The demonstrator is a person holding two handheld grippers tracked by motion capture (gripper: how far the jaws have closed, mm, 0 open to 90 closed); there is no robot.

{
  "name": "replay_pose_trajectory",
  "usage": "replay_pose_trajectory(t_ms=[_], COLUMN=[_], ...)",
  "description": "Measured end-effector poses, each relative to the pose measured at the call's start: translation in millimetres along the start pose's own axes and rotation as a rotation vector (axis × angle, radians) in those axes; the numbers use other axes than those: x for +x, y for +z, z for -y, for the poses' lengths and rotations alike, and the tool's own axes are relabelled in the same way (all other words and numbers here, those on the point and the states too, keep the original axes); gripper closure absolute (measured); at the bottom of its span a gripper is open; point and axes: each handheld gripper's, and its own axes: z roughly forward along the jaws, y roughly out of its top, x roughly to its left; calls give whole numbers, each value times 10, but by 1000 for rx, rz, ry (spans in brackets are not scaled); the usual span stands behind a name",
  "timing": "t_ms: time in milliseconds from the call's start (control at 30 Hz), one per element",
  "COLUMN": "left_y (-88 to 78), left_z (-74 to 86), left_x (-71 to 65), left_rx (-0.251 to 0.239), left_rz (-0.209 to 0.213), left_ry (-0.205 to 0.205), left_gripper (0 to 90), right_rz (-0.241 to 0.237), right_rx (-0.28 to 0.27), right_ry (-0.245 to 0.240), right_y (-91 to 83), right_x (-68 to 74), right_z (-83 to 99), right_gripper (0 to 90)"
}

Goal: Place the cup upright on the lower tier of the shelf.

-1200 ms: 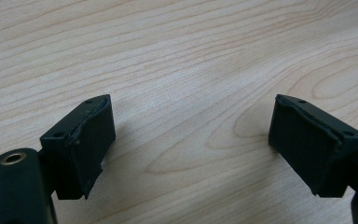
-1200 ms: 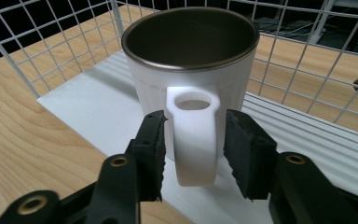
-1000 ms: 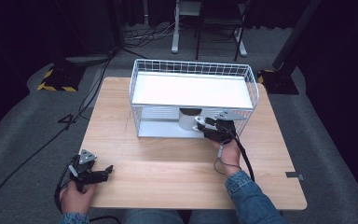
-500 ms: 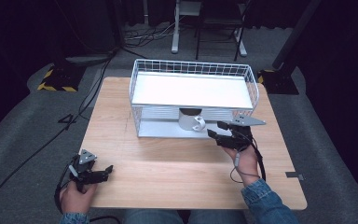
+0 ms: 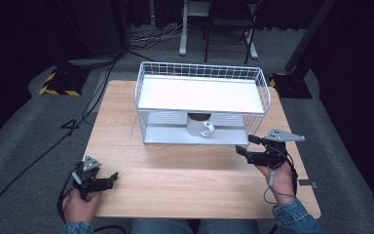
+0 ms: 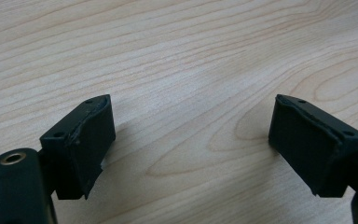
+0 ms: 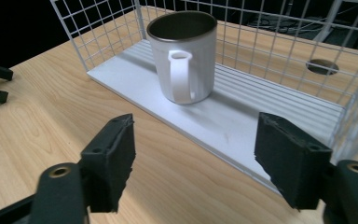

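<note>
The jaws of the right gripper stand wide apart with nothing between them; they have just been opening, and the white mug sits free of them. The mug stands upright on the lower shelf of the white wire rack, under its upper shelf, handle turned toward the person. The right gripper hovers over the worktop just off the rack's front right corner, near the mug but apart from it. The left gripper lies low at the near left of the worktop, jaws open and empty, well apart from the rack.

The risk, as I judge it, lies in any return reach: the lower shelf leaves little headroom, so a jaw could catch the wire front or the upper shelf and shove the rack. A nudge on the protruding handle could spin or tip the mug.
</note>
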Motion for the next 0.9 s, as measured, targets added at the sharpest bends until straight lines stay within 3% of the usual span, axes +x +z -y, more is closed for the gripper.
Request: replay_pose_trajectory(t_ms=[167,400,667,900], left_y=[16,22,22,22], left_z=[-17,-20,-21,-20], left_x=[-5,-9,-9,-9], left_rx=[2,2,3,2], left_rz=[0,1,1,2], left_ry=[-4,-8,-7,-7], left_gripper=[140,135,135,135], right_rz=[8,26,64,125], right_rx=[18,72,135,209], right_ry=[12,51,69,100], right_y=[-156,-323,-437,-495], right_x=[-78,-208,-355,-505], right_z=[84,212,417,682], right_gripper=[158,111,110,134])
